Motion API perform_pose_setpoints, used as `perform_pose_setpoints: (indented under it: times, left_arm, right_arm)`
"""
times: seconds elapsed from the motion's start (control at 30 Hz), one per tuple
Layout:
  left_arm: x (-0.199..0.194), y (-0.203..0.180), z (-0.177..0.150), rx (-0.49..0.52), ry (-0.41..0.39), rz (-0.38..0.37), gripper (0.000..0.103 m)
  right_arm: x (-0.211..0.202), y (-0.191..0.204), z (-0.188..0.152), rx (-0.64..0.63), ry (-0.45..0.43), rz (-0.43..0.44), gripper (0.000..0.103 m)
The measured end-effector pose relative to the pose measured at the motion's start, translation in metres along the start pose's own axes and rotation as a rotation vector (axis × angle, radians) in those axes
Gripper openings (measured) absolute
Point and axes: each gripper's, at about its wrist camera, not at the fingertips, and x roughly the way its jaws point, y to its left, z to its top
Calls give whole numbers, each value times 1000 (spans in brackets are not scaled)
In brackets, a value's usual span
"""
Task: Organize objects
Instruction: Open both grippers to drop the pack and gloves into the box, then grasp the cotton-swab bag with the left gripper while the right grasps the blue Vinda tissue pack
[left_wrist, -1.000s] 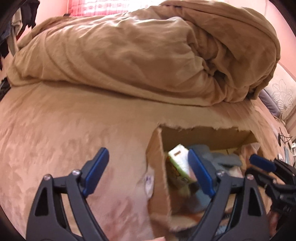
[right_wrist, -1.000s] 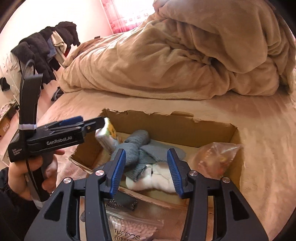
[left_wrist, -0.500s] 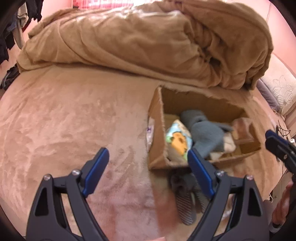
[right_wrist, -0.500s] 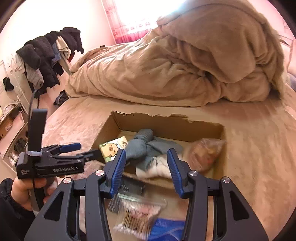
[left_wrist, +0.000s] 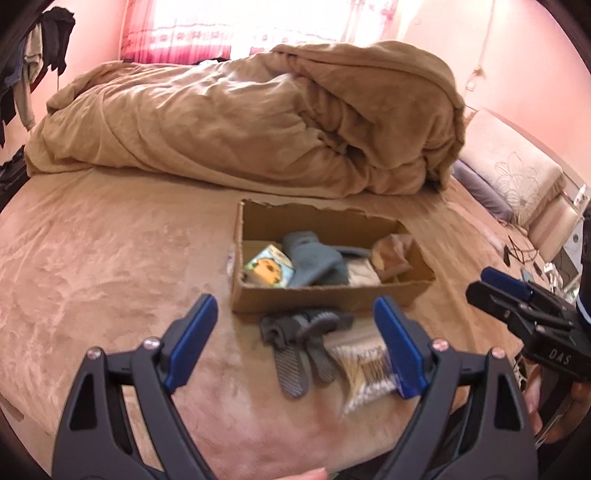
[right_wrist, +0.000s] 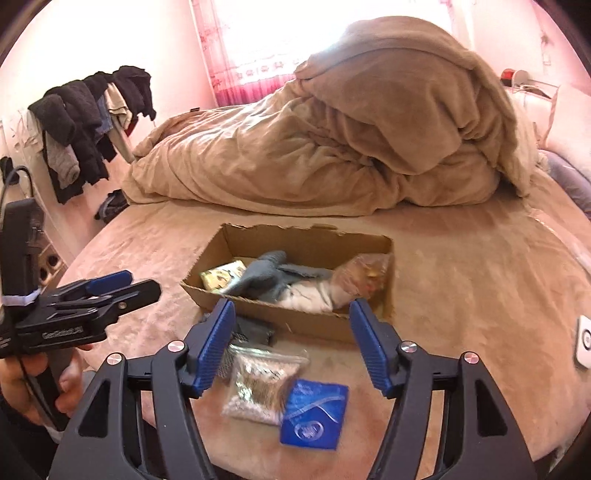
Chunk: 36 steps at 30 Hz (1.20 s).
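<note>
An open cardboard box (left_wrist: 325, 299) (right_wrist: 280, 317) sits on the bed. It holds a small printed pack (left_wrist: 269, 266) (right_wrist: 221, 275), blue-grey socks (left_wrist: 314, 264) (right_wrist: 264, 277), white cloth (right_wrist: 310, 297) and a clear bag (left_wrist: 391, 251) (right_wrist: 364, 275). In front of the box lie dark grey socks (left_wrist: 295, 343) (right_wrist: 251, 328), a clear bag of cotton swabs (left_wrist: 367, 373) (right_wrist: 260, 386) and a blue packet (right_wrist: 314, 419). My left gripper (left_wrist: 295, 347) is open and empty, above the grey socks. My right gripper (right_wrist: 291, 343) is open and empty, above the swab bag.
A bunched tan duvet (left_wrist: 258, 122) (right_wrist: 332, 140) fills the far side of the bed. Clothes hang on a rack (right_wrist: 88, 114) at the left. Pillows (left_wrist: 513, 173) lie at the right. A white device (right_wrist: 583, 347) lies on the bed at the right edge.
Both grippers have pulled back and up from the box. The printed pack now lies in the box. The items in front of the box have come into view.
</note>
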Motion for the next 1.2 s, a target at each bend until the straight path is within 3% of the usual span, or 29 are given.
perform_pose_setpoints:
  times: [0.27, 0.8, 1.13, 1.2]
  left_arm:
    - [3, -11, -31, 11, 38, -16, 88]
    - [38, -26, -80, 12, 129, -50, 88]
    - [59, -36, -86, 8, 173, -74, 88]
    - [62, -39, -85, 0, 174, -82, 88]
  right_arm:
    - [-5, -10, -35, 17, 43, -19, 68]
    - [38, -16, -90, 34, 159, -20, 68]
    - [64, -23, -104, 54, 207, 9, 68]
    - [66, -24, -105, 50, 208, 6, 64]
